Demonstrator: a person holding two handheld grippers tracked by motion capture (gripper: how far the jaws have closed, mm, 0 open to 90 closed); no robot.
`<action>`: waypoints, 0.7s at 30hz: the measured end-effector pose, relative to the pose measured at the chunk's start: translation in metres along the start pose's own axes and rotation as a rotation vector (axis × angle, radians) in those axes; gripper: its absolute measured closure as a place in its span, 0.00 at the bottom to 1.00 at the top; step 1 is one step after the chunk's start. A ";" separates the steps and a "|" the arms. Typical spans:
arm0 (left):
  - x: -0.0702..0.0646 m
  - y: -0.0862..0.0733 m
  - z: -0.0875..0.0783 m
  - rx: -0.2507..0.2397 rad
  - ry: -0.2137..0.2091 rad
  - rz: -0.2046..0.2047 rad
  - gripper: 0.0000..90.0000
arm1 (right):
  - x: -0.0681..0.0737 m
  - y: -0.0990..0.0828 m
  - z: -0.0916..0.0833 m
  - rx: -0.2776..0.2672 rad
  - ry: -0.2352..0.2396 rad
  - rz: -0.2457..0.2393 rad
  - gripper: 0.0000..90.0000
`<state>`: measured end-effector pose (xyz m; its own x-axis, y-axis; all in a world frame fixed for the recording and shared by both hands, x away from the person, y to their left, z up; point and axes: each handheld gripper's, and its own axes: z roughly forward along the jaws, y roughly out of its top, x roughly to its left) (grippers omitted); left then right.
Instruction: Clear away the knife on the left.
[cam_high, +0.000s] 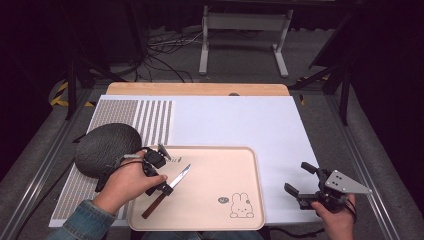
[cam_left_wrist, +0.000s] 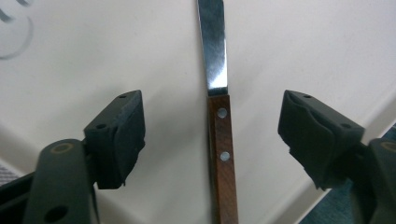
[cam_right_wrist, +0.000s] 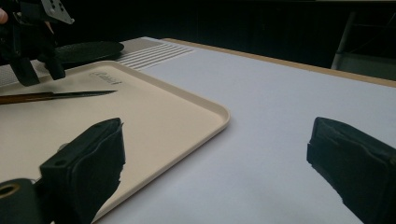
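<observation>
— Jaws on the left gripper (cam_high: 161, 169): clamped or apart?
— Apart, straddling the knife (cam_left_wrist: 220, 140) without touching; it lies on the tray (cam_high: 235, 165), near-left.
— Which step?
— Looks like a release; next, lift clear.
— Right gripper (cam_high: 300, 181)?
— Wide apart, empty, over the counter (cam_high: 240, 120).

A grey floor (cam_high: 240, 60) lay beyond the white-topped table (cam_high: 240, 120), crossed by black cables (cam_high: 165, 55). A white metal stand (cam_high: 245, 35) stood there; surroundings were dark.
</observation>
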<state>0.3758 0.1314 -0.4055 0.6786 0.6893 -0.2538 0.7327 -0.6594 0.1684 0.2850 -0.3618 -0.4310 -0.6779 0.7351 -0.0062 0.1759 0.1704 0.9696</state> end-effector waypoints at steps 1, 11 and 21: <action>0.001 -0.001 -0.002 -0.015 -0.003 0.012 0.25 | 0.000 0.000 0.000 0.000 -0.002 -0.002 0.05; -0.005 -0.001 -0.007 -0.119 0.006 0.302 0.52 | 0.000 0.000 0.000 -0.003 -0.006 -0.002 0.05; -0.013 0.003 -0.005 -0.117 -0.002 0.454 1.00 | 0.000 0.000 0.000 -0.007 -0.006 -0.006 0.05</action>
<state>0.3692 0.1221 -0.3974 0.9320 0.3380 -0.1311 0.3623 -0.8559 0.3691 0.2853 -0.3616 -0.4314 -0.6746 0.7381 -0.0133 0.1672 0.1703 0.9711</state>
